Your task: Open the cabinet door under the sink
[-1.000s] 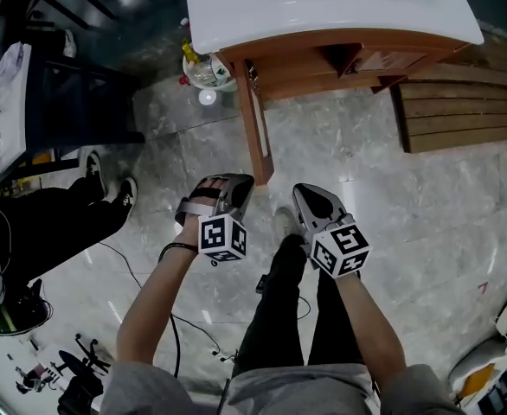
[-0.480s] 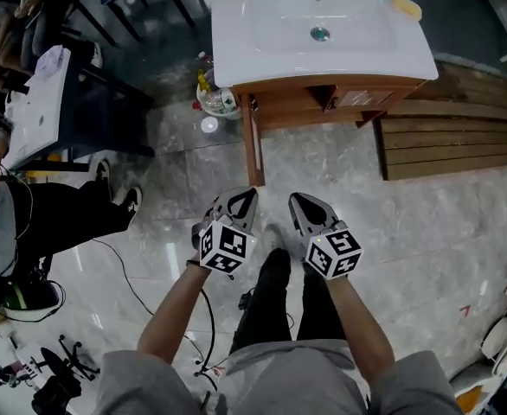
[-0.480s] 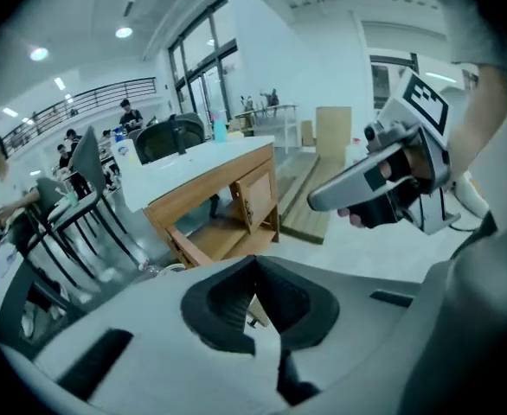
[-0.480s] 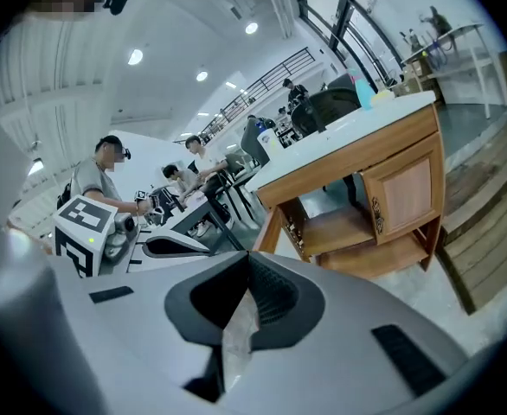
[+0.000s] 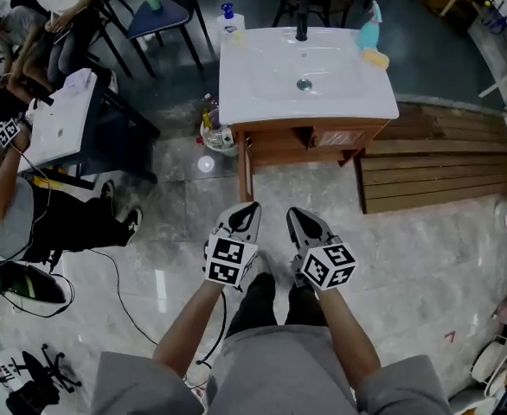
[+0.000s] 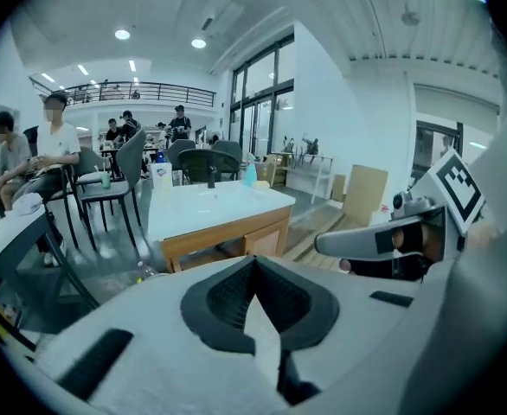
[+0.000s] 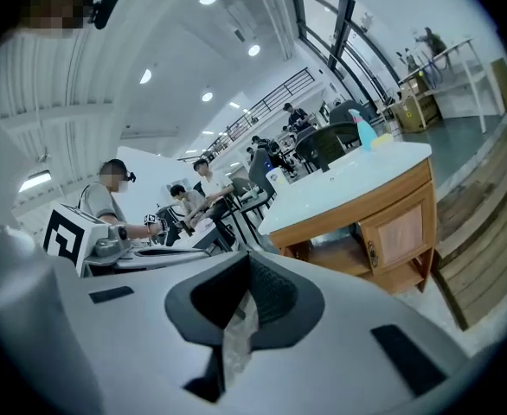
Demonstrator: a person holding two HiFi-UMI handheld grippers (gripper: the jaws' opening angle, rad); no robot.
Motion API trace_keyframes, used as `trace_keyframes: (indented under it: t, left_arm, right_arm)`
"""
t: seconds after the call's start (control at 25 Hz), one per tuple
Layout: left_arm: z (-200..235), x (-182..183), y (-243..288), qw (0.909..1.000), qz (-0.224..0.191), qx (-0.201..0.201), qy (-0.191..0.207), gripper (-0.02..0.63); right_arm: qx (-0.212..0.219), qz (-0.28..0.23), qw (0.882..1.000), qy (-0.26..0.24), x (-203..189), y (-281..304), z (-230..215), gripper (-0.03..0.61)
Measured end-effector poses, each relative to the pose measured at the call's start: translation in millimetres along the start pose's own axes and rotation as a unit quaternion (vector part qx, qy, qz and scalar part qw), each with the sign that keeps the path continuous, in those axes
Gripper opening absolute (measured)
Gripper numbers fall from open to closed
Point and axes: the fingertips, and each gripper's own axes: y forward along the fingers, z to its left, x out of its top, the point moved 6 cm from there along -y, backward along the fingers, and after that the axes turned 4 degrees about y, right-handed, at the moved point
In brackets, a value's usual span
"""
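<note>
Evidently the job looks done: my left gripper (image 5: 247,209) is clenched on nothing, and at its twelve o'clock the left cabinet door (image 5: 244,173) stands swung out from the sink cabinet (image 5: 279,152). My right gripper (image 5: 296,215) is likewise clamped empty, well apart from it.

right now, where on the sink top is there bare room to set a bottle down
The flat strips of the sink top left and right of the basin are bare. The back edge is crowded: faucet in the middle, pump bottle at back left, blue bottle and yellow sponge at back right.
</note>
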Motion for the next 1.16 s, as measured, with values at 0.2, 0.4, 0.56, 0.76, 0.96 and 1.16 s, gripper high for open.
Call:
trace_keyframes:
  t: [0.2, 0.4, 0.56, 0.76, 0.96, 1.16]
  left_arm:
    - [-19, 32, -23, 0.9968, -0.031, 0.003, -0.074, 0.008]
    - [-41, 58, -47, 0.993, -0.074, 0.01, -0.091, 0.008]
    - [-56, 72, -57, 0.9918, -0.094, 0.008, -0.086, 0.008]
    - [-67, 75, -65, 0.9906, -0.104, 0.015, -0.087, 0.008]
    - [-69, 74, -70, 0.9891, -0.109, 0.034, -0.094, 0.008]
    - [-74, 75, -70, 0.988, -0.111, 0.047, -0.096, 0.008]
  right_arm:
    - [0.007, -0.03, 0.999, -0.032, 35, -25, 21, 0.009]
    - [0.013, -0.05, 0.998, -0.032, 53, -46, 37, 0.009]
    - [0.01, -0.059, 0.998, -0.033, 58, -59, 42, 0.009]
    - [0.005, -0.061, 0.998, -0.024, 56, -69, 43, 0.009]
    - [0.021, -0.057, 0.998, -0.031, 59, -70, 44, 0.009]
    - [0.035, -0.054, 0.997, -0.039, 62, -74, 42, 0.009]
